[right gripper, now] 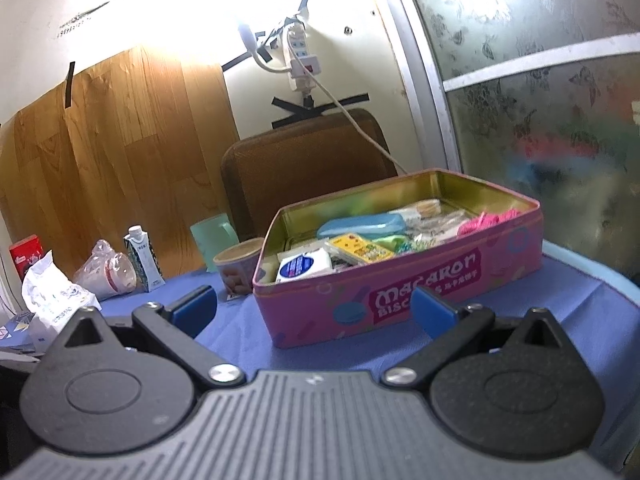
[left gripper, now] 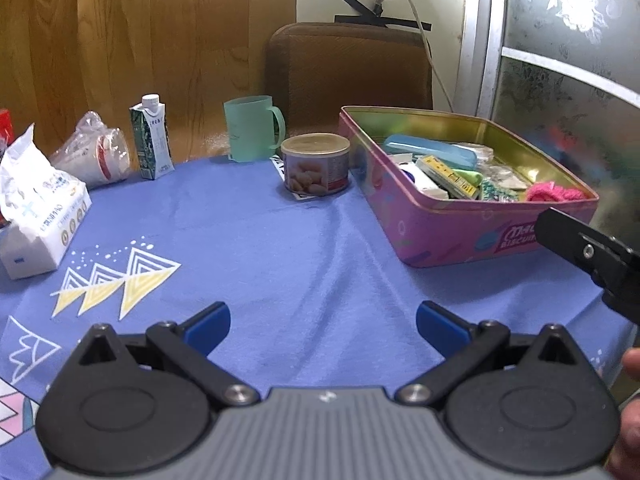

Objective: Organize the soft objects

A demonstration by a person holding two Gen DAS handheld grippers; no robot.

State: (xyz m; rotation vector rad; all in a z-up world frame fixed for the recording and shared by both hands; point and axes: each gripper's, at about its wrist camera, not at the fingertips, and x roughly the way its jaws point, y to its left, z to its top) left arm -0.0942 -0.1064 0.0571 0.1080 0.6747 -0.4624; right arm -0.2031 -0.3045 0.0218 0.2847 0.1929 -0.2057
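A pink biscuit tin (left gripper: pixel 448 236) (right gripper: pixel 360 304) stands open on the blue tablecloth (left gripper: pixel 280 248), right of centre. Inside lie a blue case (left gripper: pixel 430 150) (right gripper: pixel 360 226), a pink knitted piece (left gripper: pixel 554 192) (right gripper: pixel 486 220), a white packet (right gripper: pixel 304 266) and several small items. My left gripper (left gripper: pixel 322 330) hovers open over bare cloth, well in front of the tin and left of it. My right gripper (right gripper: pixel 314 310) is open just in front of the tin's long side, empty; its black finger (left gripper: pixel 588 246) shows at the right edge of the left wrist view.
Along the table's back stand a round can (left gripper: pixel 316 164), a green mug (left gripper: pixel 252 128), a small carton (left gripper: pixel 152 138), bagged cups (left gripper: pixel 96 152) and a tissue pack (left gripper: pixel 36 208). A brown chair back (left gripper: pixel 348 68) rises behind. A glass door panel (left gripper: pixel 568 60) is at the right.
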